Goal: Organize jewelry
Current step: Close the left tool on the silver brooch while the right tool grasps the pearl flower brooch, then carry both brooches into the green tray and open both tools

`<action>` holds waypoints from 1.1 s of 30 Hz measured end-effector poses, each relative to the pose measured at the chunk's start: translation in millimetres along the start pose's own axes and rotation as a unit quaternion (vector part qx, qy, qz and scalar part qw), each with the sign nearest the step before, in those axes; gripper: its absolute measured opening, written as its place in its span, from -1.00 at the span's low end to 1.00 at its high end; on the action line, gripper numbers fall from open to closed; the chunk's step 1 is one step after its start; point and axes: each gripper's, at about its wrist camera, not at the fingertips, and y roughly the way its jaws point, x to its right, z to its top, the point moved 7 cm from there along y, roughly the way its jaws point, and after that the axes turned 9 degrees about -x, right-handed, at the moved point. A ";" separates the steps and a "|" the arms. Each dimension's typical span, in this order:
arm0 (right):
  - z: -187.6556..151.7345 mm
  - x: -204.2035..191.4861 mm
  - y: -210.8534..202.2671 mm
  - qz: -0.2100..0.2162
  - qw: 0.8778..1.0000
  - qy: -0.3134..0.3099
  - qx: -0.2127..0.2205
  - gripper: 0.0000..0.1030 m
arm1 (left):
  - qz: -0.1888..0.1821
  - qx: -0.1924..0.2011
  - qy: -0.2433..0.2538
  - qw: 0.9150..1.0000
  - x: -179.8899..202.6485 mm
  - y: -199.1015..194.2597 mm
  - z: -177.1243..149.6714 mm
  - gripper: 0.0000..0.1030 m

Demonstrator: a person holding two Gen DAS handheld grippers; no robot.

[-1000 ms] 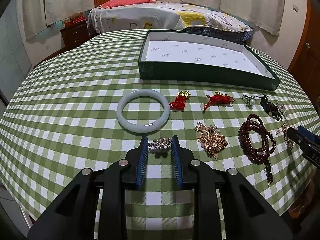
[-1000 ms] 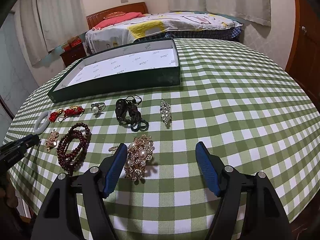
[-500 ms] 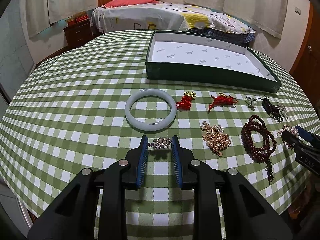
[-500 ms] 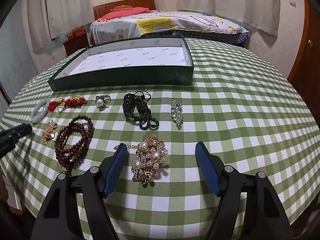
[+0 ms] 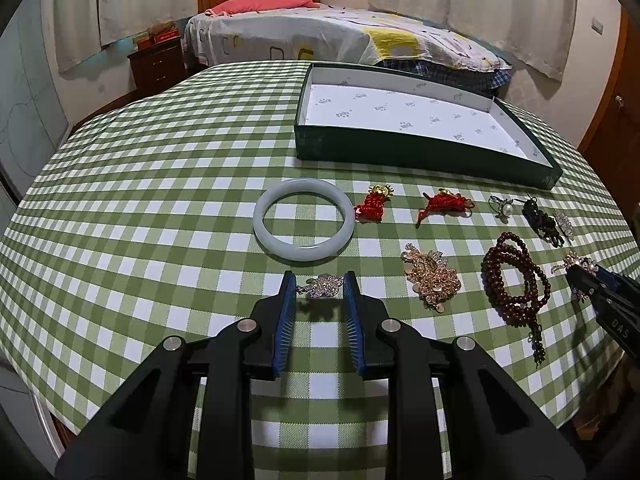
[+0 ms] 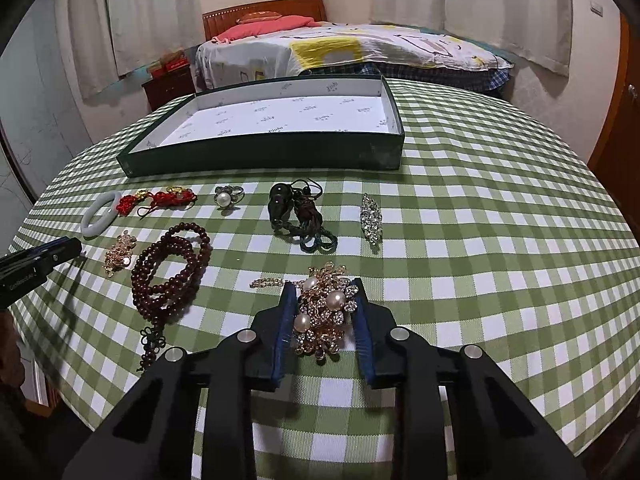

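Note:
My left gripper (image 5: 319,285) is shut on a small silver rhinestone brooch (image 5: 322,285) just above the checked tablecloth, in front of a pale jade bangle (image 5: 304,220). My right gripper (image 6: 323,292) is closing its jaws around a gold brooch with pearls (image 6: 326,314), and both blue pads touch its sides. The open green box (image 6: 260,156) with a white lining stands behind the row of jewelry and holds nothing. In the left wrist view the same box (image 5: 420,152) sits at the upper right.
On the cloth lie two red knot charms (image 5: 372,204), a pearl ring (image 6: 226,198), a dark cord pendant (image 6: 300,216), a silver brooch (image 6: 370,218), brown prayer beads (image 6: 172,264) and a gold leaf brooch (image 6: 120,254). A bed stands beyond the table.
The right gripper's jaws have come in from wide apart to either side of the pearl brooch. The left gripper keeps its hold on the silver brooch.

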 end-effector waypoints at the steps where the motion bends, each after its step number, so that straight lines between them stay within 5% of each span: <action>1: 0.0 0.0 -0.2 0.000 1.000 0.000 0.000 -0.46 | 0.000 0.001 0.000 1.000 -0.4 -0.6 -0.2 -0.54; 22: 10.9 -1.6 -27.2 0.005 1.000 0.002 0.031 -0.54 | -0.003 0.022 0.001 1.000 2.9 -17.9 7.6 -0.54; 33: 61.4 -7.0 -73.0 0.029 0.995 0.004 0.098 -0.54 | -0.022 0.067 0.008 0.997 14.0 -52.5 42.8 -0.54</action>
